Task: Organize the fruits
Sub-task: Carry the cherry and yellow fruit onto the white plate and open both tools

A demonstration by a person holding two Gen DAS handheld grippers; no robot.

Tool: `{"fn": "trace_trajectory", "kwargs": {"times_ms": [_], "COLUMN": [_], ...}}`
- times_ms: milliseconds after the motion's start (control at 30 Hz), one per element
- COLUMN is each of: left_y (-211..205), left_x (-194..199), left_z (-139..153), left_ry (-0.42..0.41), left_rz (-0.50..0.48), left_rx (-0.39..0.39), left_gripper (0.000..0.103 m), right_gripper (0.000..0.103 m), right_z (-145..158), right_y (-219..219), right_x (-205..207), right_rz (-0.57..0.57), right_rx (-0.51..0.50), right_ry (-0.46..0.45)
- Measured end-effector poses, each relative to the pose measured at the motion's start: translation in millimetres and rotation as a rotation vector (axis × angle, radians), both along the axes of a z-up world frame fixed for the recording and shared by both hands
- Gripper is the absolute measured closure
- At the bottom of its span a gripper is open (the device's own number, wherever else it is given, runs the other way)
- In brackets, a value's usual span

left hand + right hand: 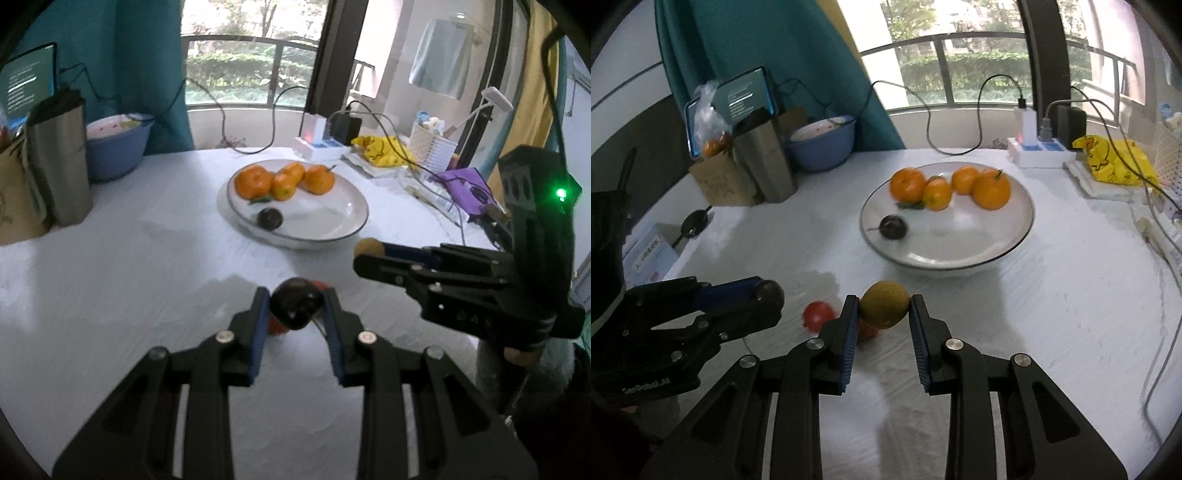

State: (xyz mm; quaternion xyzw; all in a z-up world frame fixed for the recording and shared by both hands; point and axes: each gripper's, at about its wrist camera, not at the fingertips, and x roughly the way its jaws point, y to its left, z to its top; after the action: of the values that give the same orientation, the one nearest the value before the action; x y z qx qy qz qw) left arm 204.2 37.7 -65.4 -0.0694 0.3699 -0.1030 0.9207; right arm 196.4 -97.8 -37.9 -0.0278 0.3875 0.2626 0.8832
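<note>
My left gripper [295, 314] is shut on a dark purple round fruit [295, 307], held just above the white table. My right gripper [884, 308] is shut on a yellow-brown round fruit [884, 304]. Each gripper shows in the other's view: the right gripper [365, 254] with its yellow-brown fruit [369, 246], the left gripper [770, 293] with its dark fruit [772, 290]. Beyond both stands a white plate [325, 218] [960, 236] with several oranges [255, 181] [991, 190] and another dark fruit [269, 218] [893, 227]. A small red fruit [818, 315] lies on the table below the grippers, and a second red fruit [868, 329] is partly hidden by a finger.
A steel tumbler [59, 162] [768, 162], a blue bowl [116, 147] [822, 146] and a cardboard box [718, 182] stand at the back left. A power strip [1039, 153] with cables, a yellow bag [1112, 160] and a white basket [430, 146] line the right side.
</note>
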Motion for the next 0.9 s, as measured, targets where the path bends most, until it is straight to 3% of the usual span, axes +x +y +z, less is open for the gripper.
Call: {"fn": "trace_trajectory", "kwargs": {"times_ms": [333, 900], "left_y": [-18.2, -28.2], "left_x": [34.3, 97.1], "left_z": [9.6, -1.9], "left_ry": [-0.013, 0.016], "left_rz": [-0.026, -0.043], "left_rx": [0.025, 0.033], "left_gripper": [0.073, 0.073], "right_gripper": [0.074, 0.074], "right_z": [11.3, 7.1], "right_y": [-27.7, -38.4], "right_x": [24.6, 71.8], "right_rz": [-0.042, -0.065], "right_rx": [0.009, -0.003], "right_ry": [-0.035, -0.034]}}
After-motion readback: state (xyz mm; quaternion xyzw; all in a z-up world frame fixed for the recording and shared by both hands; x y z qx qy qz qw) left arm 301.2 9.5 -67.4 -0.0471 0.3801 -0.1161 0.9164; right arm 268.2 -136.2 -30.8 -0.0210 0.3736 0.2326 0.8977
